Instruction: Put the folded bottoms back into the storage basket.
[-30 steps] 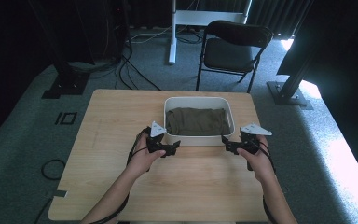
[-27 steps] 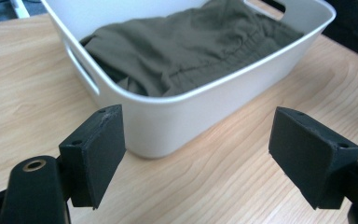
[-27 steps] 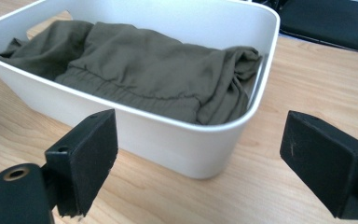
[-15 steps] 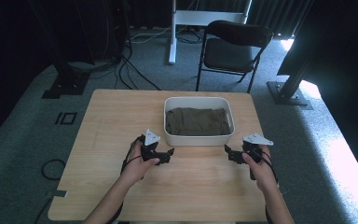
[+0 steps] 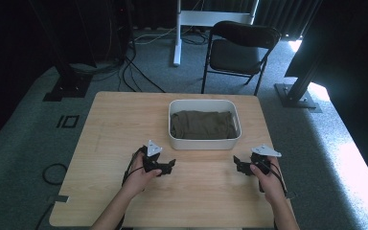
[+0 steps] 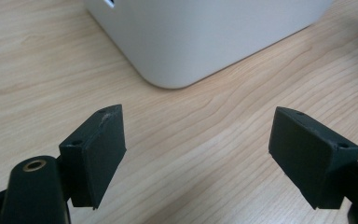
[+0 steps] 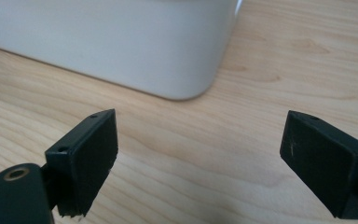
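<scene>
1. The white tub stands on the wooden table, a little right of the middle and toward the far edge. A folded olive-brown cloth lies inside it and covers its floor.
2. The left gripper rests low over the table on the near side of the tub, off its near left corner, held in the person's left hand. In the left gripper view its two black jaws stand wide apart with only bare wood between them: released, holding nothing.
3. In that same view the tub's rounded corner rises just beyond the jaws, apart from both pads.
4. The right gripper sits near the tub's near right corner, held in the person's right hand. Its jaws are likewise spread wide over bare wood, empty.
5. The right gripper view shows the tub's white wall and curved corner ahead of the jaws, not touched by them.
6. No brand, label or writing can be read on the tub, the cloth or the grippers. A small dark mark near the top of the tub's wall in the left gripper view is too cut off to make out.
7. Beyond the table a black folding chair stands on the grey carpet, with cables running across the floor to the left of it.
</scene>
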`<state>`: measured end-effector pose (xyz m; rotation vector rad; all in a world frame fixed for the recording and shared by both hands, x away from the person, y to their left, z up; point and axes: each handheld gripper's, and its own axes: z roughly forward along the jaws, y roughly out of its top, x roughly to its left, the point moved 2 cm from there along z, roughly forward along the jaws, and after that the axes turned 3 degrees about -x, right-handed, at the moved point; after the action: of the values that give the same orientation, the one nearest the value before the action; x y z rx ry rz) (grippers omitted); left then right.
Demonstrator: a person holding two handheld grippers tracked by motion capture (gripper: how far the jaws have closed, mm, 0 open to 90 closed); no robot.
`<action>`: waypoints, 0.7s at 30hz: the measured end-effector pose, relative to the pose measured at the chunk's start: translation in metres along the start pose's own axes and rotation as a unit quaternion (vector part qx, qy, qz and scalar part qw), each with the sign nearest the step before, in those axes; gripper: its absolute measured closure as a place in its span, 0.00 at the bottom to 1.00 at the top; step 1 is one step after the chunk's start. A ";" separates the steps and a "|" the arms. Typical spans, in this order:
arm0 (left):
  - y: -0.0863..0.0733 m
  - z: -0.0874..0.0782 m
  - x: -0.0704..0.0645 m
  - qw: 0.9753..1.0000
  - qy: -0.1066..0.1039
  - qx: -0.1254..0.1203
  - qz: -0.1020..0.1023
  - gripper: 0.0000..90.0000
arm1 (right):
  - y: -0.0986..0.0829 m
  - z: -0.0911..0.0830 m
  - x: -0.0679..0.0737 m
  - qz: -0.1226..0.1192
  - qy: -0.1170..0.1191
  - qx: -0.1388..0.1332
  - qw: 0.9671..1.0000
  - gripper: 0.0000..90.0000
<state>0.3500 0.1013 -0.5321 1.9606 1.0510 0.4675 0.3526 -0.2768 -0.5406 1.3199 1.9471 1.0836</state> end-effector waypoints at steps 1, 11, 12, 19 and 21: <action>-0.001 0.000 0.000 1.000 0.002 0.002 -0.001 0.22 | -0.002 0.000 -0.001 0.002 -0.001 0.001 1.000 0.12; -0.014 -0.002 0.005 1.000 0.021 0.013 -0.009 0.22 | -0.021 -0.004 -0.009 0.008 -0.013 0.020 1.000 0.12; -0.016 -0.002 0.005 1.000 0.022 0.013 -0.009 0.22 | -0.024 -0.004 -0.010 0.007 -0.014 0.022 1.000 0.12; -0.024 -0.004 0.009 0.999 0.033 0.021 -0.013 0.22 | -0.037 -0.009 -0.016 0.012 -0.038 0.037 0.999 0.12; -0.026 -0.004 0.010 0.999 0.037 0.027 -0.014 0.22 | -0.040 -0.010 -0.018 0.011 -0.043 0.041 0.998 0.12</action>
<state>0.3400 0.1194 -0.5515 1.9861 1.1465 0.5058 0.3322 -0.3038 -0.5692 1.4119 1.9357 0.9503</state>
